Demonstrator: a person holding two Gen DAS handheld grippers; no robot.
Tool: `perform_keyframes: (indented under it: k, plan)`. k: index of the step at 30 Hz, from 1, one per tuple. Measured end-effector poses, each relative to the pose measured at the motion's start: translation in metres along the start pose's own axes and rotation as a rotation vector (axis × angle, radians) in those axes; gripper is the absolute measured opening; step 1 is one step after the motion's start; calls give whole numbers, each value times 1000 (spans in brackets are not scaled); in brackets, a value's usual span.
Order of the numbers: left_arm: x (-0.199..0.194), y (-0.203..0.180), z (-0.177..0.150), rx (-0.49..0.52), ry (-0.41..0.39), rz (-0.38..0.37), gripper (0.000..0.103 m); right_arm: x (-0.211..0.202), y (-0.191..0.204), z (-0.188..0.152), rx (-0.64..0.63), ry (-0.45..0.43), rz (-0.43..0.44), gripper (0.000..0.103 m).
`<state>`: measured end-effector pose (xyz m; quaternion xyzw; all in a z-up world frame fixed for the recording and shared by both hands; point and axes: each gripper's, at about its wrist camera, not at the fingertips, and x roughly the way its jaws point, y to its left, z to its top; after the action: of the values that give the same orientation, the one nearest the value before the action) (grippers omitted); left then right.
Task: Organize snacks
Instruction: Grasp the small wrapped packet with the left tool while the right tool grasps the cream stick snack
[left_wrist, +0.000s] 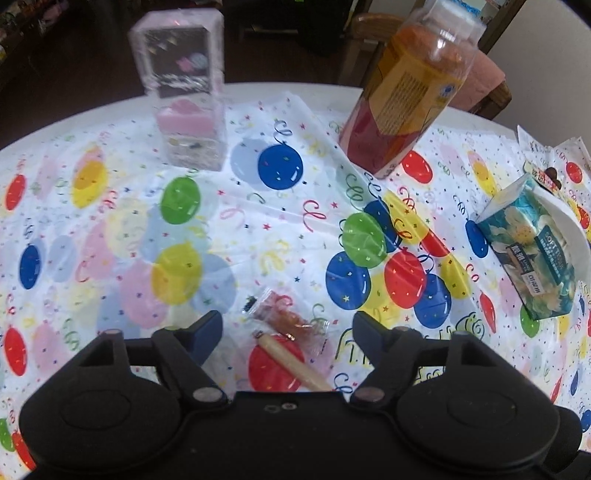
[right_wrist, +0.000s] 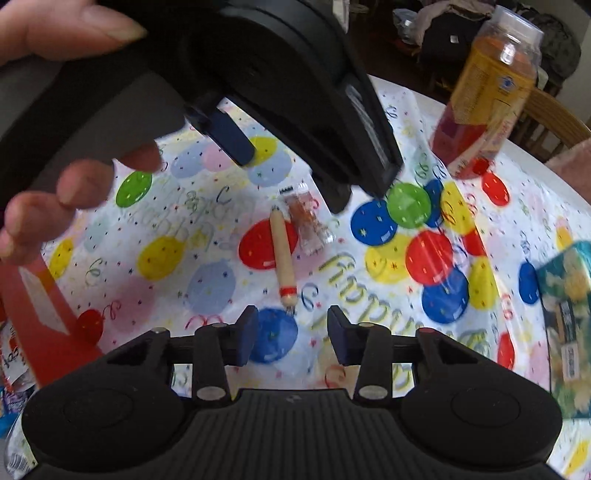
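Lying low in the left wrist frame, between the left tongs (left_wrist: 286, 334), spread apart and empty, are a stiff, light sausage stick (left_wrist: 291, 363) and a crinkly, slippery candy packet (left_wrist: 286, 314). Pinch the stick mid-length. Right tongs (right_wrist: 291, 338) gape empty too.
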<state>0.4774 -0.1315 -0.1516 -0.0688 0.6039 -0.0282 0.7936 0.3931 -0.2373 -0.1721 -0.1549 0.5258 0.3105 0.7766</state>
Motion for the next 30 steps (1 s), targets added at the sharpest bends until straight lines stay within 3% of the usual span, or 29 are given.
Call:
perform_keyframes:
  k: [2, 4, 10, 16, 18, 20, 23, 30]
  plan:
    - [9, -2, 3, 11, 22, -3, 69, 6, 0, 4, -1, -9, 8, 36]
    - [16, -5, 4, 32, 38, 10, 59, 12, -1, 7, -2, -23, 8, 36]
    - [29, -9, 6, 58, 64, 5, 46, 28, 2, 14, -24, -39, -4, 34]
    - [35, -10, 5, 57, 70, 13, 43, 39, 12, 15, -85, -46, -38, 34]
    - [36, -11, 4, 62, 68, 19, 40, 39, 15, 16, -92, -50, -36, 29]
    - [36, -11, 5, 65, 67, 24, 36, 40, 16, 17, -80, -47, -22, 18]
    - [36, -9, 5, 64, 63, 24, 31, 40, 13, 18, -46, -47, -18, 13]
    - [31, -6, 1, 62, 46, 22, 26, 33, 3, 12, 43, -29, 13, 11]
